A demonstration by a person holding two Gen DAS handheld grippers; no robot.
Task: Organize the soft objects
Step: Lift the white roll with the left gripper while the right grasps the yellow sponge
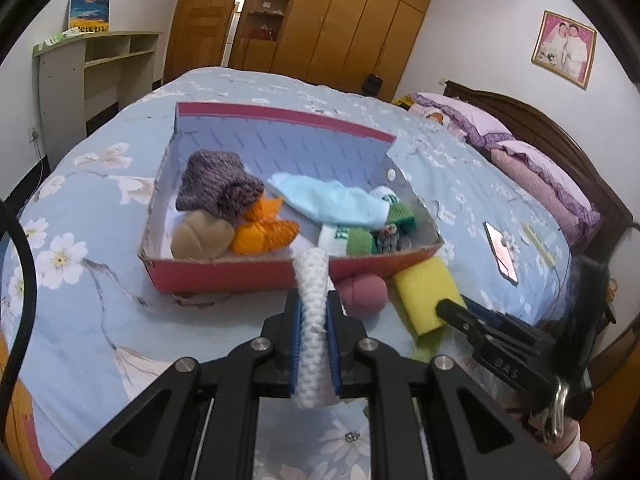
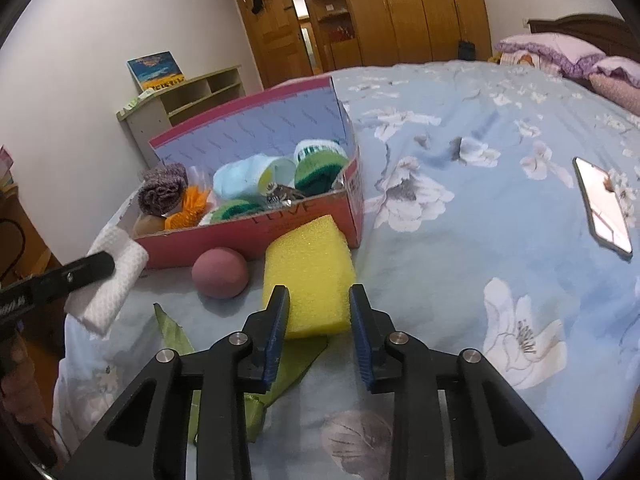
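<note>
The left claw (image 1: 314, 332) clamped a white knitted cloth (image 1: 313, 320), its length pointing away toward the red box (image 1: 224, 276). The right claw (image 2: 318, 320) straddled the yellow sponge (image 2: 310, 276) on the bed (image 2: 460, 240), pad contact unclear, sponge's near end hidden.

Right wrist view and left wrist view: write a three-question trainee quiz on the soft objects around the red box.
1. True or false: the yellow sponge lies inside the red box.
2. What does the left gripper hold?
A. an orange sock
B. a white knitted cloth
C. a pink ball
3. Fill in: beside the sponge, on the bed in front of the box, lies a pink ____.

Key
1. False. It lies on the bedspread outside the box, between the fingers of the right gripper.
2. B. It is shut on the white knitted cloth.
3. ball
</note>
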